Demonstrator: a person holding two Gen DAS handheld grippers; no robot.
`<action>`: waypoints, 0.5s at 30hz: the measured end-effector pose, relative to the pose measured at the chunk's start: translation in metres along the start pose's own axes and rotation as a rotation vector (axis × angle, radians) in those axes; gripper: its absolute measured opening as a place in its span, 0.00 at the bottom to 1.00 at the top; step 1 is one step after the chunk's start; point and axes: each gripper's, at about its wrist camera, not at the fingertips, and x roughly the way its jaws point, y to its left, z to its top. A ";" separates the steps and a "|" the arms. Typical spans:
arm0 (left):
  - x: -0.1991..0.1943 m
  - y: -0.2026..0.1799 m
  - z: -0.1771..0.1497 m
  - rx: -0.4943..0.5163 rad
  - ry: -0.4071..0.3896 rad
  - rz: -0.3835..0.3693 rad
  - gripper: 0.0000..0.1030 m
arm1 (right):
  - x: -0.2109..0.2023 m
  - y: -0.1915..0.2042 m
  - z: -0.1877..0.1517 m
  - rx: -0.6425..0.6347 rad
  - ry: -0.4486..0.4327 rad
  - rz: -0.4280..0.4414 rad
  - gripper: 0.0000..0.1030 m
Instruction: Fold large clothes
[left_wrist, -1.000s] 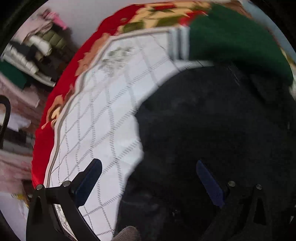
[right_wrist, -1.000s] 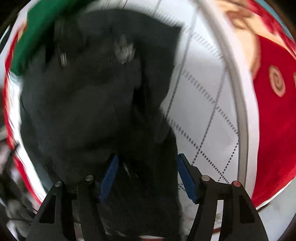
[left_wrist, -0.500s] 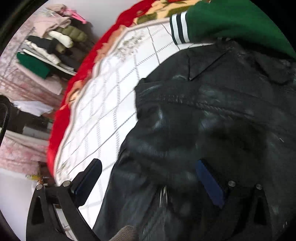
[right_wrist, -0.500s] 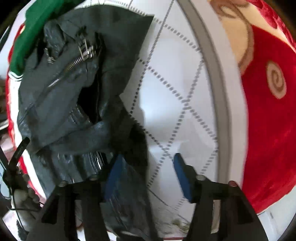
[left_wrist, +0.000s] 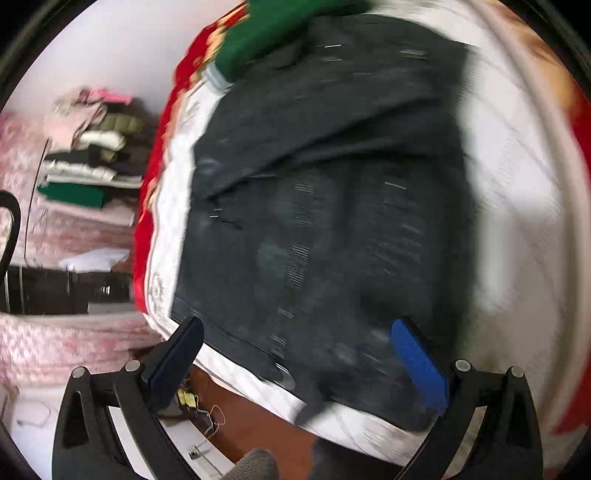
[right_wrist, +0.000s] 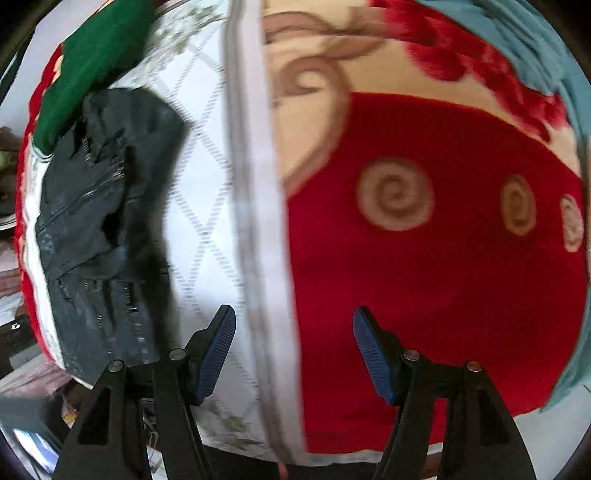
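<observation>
Black leather jacket (left_wrist: 325, 206) lay on the quilt (right_wrist: 207, 206), folded flat | left gripper (left_wrist: 295, 354) above, jaws wide, empty | right gripper (right_wrist: 295, 347) aside, jaws wide, empty.

one black jacket (left_wrist: 325, 206), one green garment (left_wrist: 273, 26).

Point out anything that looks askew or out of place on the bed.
The black jacket lies rumpled near the white quilt's edge, front gaping unevenly, its hem overhanging the edge. A green garment sits beside its collar.
</observation>
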 end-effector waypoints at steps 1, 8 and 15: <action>-0.006 -0.020 -0.008 0.029 -0.016 0.012 1.00 | -0.001 -0.008 -0.001 0.008 -0.003 -0.012 0.66; 0.037 -0.073 -0.013 0.072 0.035 0.177 1.00 | 0.009 -0.053 -0.001 0.070 0.019 -0.056 0.66; 0.083 -0.027 0.016 -0.073 0.085 0.230 1.00 | 0.018 -0.045 0.008 0.042 0.001 0.082 0.66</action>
